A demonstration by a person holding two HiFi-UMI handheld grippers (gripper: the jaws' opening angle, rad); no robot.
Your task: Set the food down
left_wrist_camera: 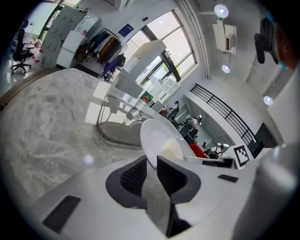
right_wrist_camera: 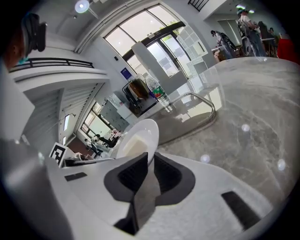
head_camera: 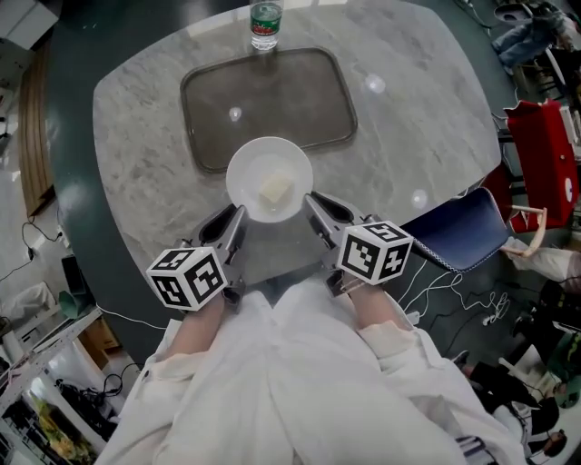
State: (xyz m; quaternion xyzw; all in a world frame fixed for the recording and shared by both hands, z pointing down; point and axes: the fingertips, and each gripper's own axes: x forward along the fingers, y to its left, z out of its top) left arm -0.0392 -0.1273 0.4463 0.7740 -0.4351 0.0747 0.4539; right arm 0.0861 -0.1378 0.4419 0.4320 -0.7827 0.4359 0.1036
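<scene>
Your left tool [head_camera: 238,218] and right tool [head_camera: 311,204] are each clamped on opposite rims of the white plate [head_camera: 250,168]. It carries 1 pale block of food [head_camera: 276,190], held at the tray's [head_camera: 272,100] near edge. 1 bottle [head_camera: 265,24] stands beyond the tray.

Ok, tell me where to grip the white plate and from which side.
Take the plate by its thin rim, one gripper each side, as the left gripper and right gripper do. It is shallow and carries food, so two opposite grips should keep it level.

Glossy white plate [head_camera: 250,173]; polished marble table [head_camera: 136,145] (reflective); tray [head_camera: 290,100] seemingly matt.
</scene>
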